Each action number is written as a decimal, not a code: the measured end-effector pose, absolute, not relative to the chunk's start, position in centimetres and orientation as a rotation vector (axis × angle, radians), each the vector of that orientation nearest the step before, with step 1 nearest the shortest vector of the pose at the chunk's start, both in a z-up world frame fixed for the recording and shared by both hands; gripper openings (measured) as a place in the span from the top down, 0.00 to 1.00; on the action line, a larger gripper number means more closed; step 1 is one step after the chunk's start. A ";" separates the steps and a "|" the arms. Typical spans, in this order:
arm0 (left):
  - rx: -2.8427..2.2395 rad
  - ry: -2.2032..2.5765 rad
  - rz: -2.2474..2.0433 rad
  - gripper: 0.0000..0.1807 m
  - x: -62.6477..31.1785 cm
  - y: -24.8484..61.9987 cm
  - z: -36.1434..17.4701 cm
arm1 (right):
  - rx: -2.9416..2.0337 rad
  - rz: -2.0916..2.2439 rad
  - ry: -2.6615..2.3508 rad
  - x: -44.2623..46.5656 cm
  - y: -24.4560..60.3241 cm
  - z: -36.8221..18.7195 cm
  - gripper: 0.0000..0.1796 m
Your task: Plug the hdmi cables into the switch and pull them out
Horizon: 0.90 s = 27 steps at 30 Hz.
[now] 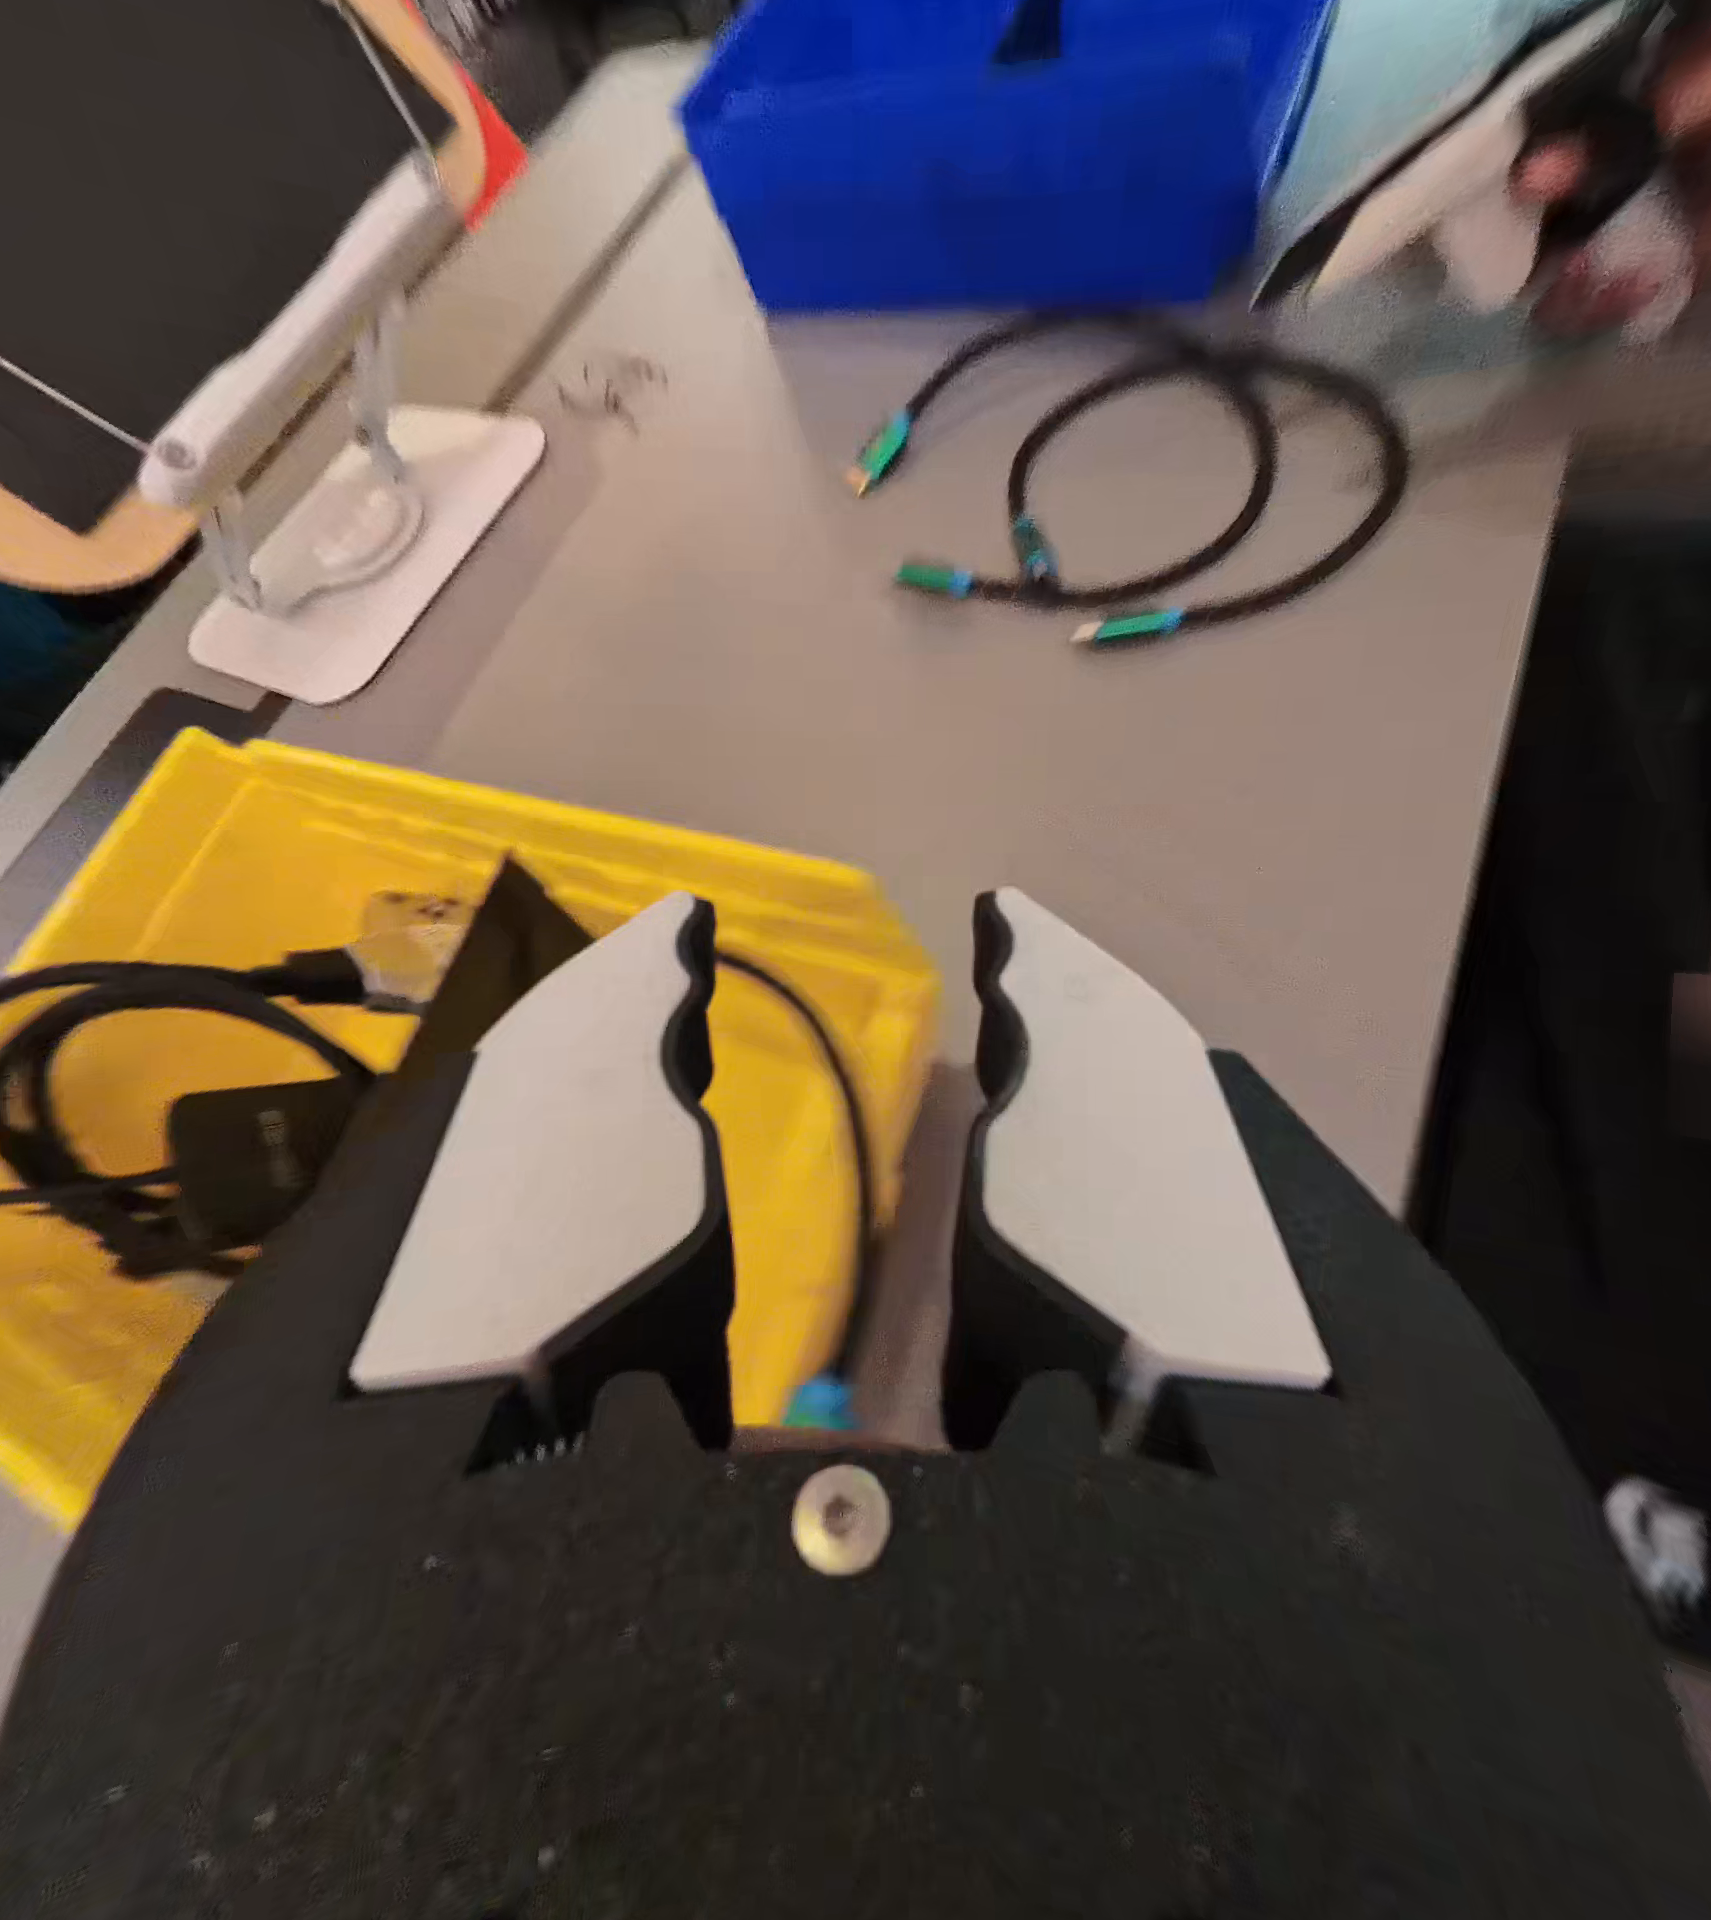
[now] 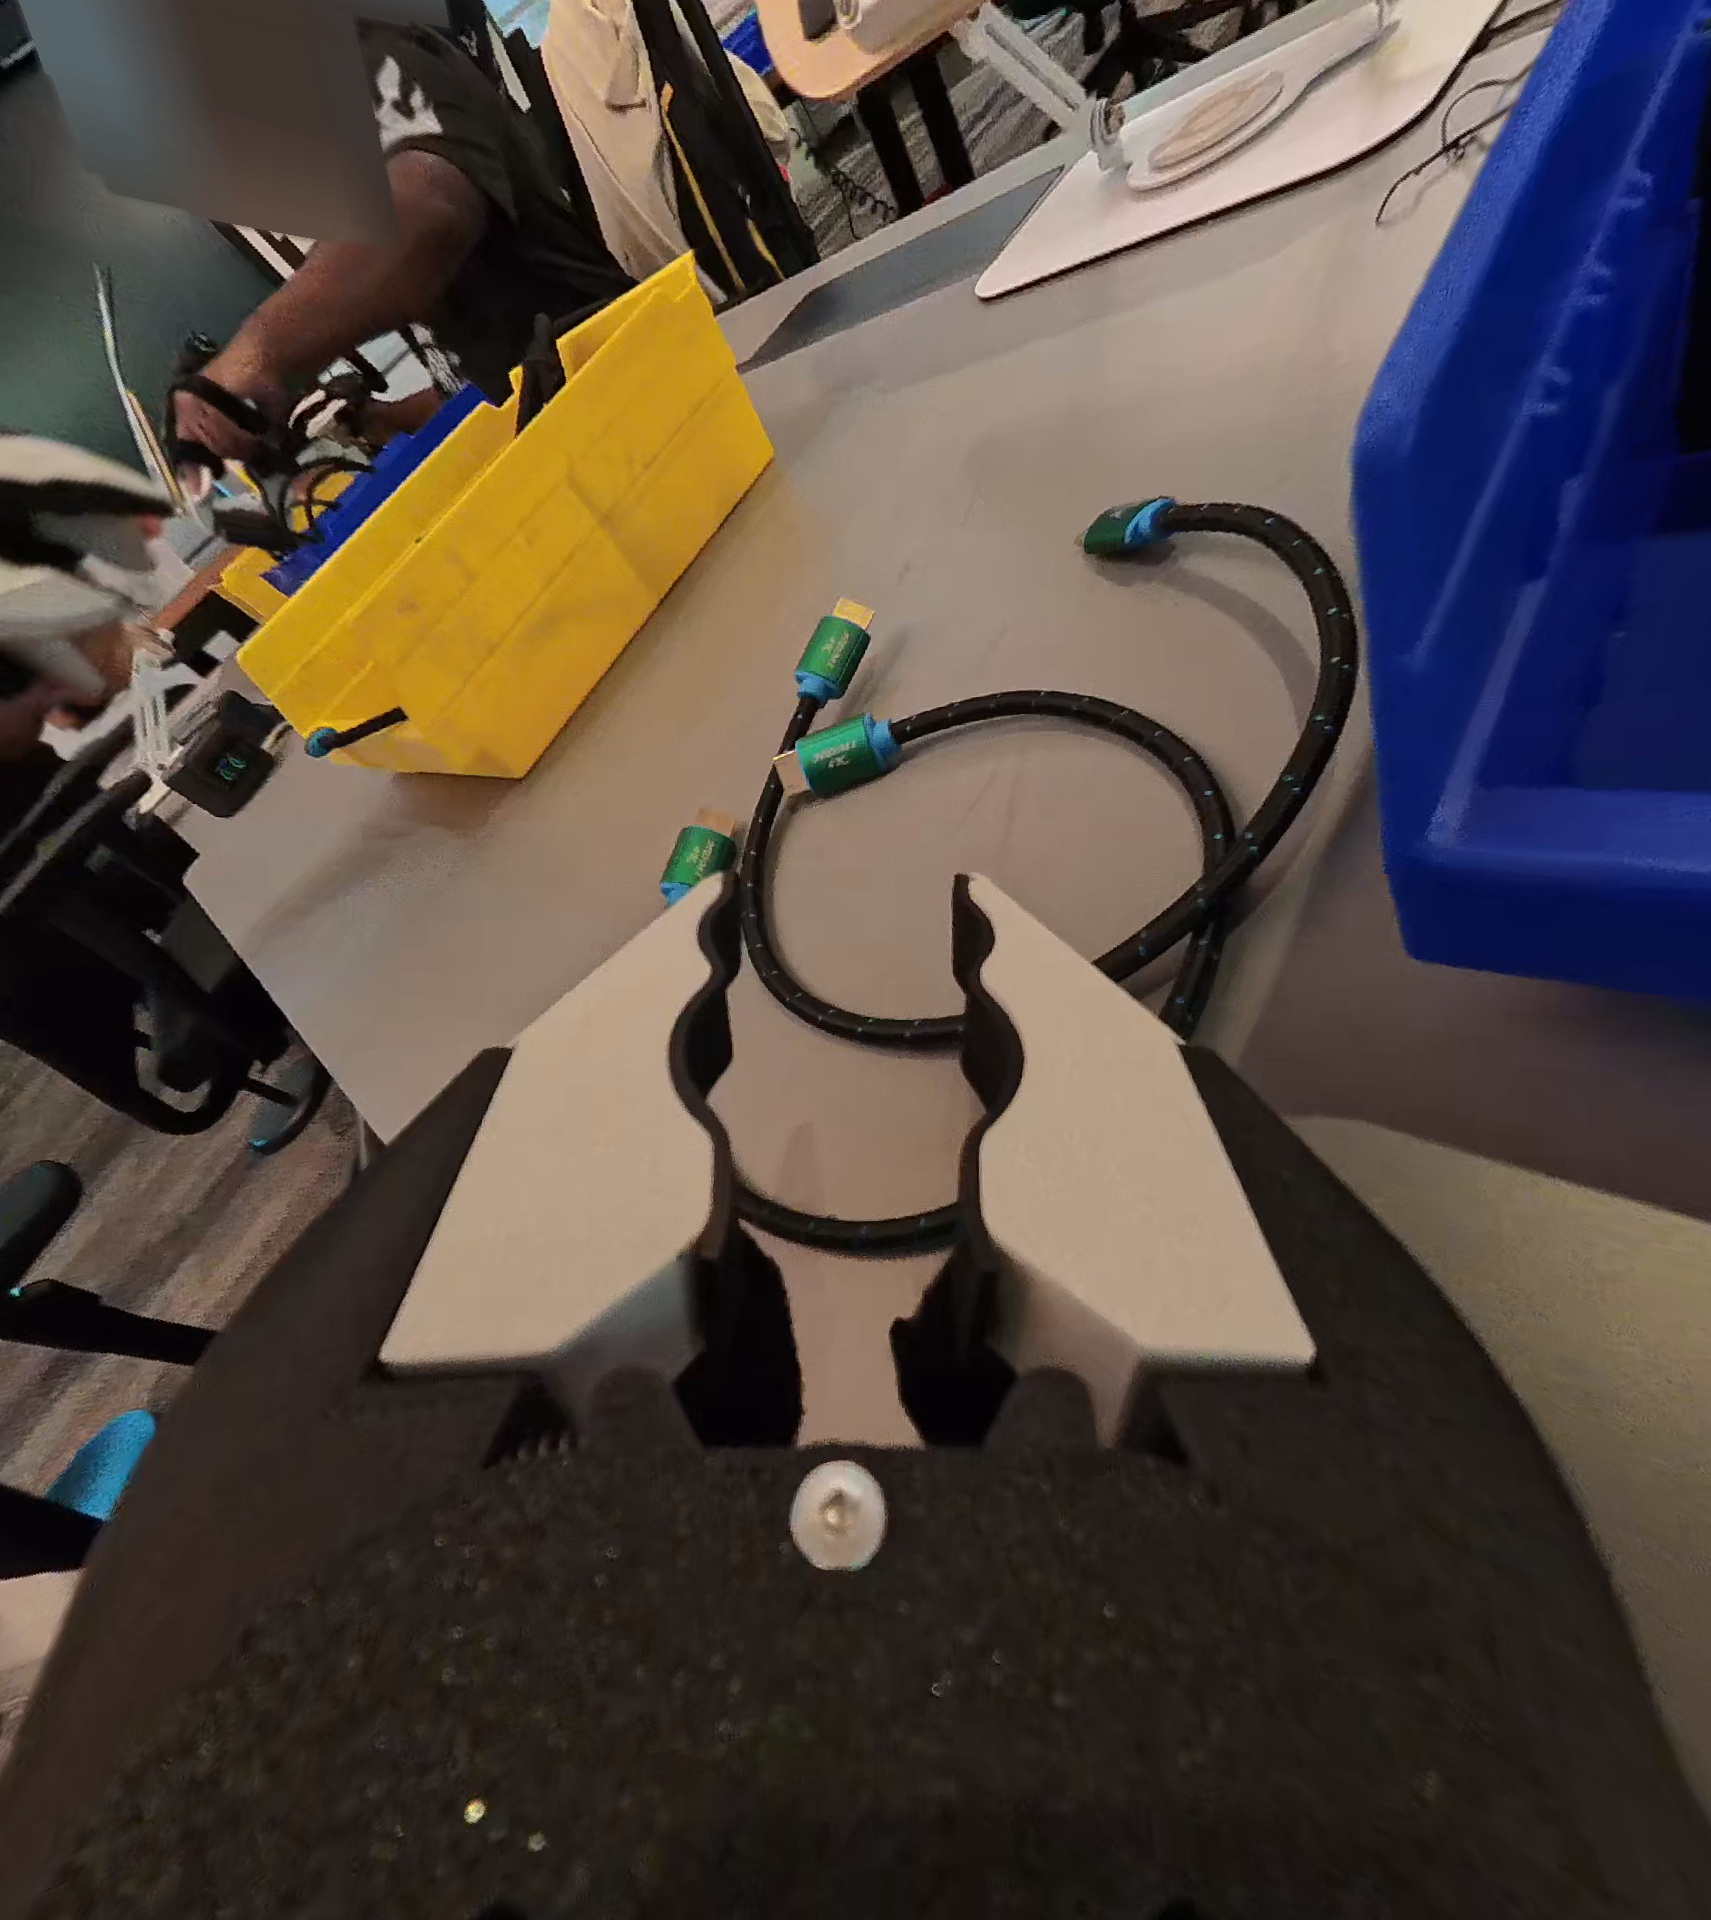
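Left wrist view looking down along its fingers, close over the yellow bin [image 1: 539,831], table [image 1: 1090,831] beyond, right wrist view close above the coiled cables [image 2: 1194,790], both sharing bin, cables, blue bin [image 2: 1578,520].

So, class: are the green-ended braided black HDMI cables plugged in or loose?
Loose: the green-ended braided black HDMI cables lie coiled on the grey table, plugs bare.

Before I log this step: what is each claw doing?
Left claw: open, holding nothing, above the yellow bin.
Right claw: open, holding nothing, above the HDMI cables.
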State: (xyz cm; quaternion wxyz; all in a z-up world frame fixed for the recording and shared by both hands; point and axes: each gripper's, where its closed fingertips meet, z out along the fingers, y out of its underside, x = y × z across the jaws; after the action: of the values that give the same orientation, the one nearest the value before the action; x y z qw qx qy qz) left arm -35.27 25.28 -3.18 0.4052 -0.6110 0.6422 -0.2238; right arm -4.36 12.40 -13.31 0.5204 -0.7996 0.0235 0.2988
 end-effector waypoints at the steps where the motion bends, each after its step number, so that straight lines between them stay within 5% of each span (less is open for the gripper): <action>1: -1.558 1.679 -0.508 0.74 -35.6 27.5 -3.0 | -1.917 0.729 0.061 -4.4 12.5 -13.3 0.78; 9: -1.787 2.019 -0.277 0.69 -34.8 43.0 -4.5 | -1.927 0.750 0.045 -4.8 13.0 -13.6 0.78; 19: -1.936 2.587 0.195 0.70 -33.8 46.4 -12.3 | -1.925 0.771 0.077 -4.1 13.1 -13.8 0.78; 23: -1.870 2.686 0.229 0.85 -33.7 45.8 -12.6 | -1.930 0.787 0.093 -3.8 12.9 -14.1 0.78; 27: -1.758 2.713 0.378 0.82 -34.0 46.0 -13.2 | -1.929 0.808 0.091 -3.8 12.7 -14.0 0.78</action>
State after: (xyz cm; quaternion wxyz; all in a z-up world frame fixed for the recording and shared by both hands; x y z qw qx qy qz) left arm -33.95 46.02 -13.18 -0.0564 -0.5393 0.8322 0.1160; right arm -3.85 12.68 -14.02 0.5006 -0.7977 0.0375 0.3341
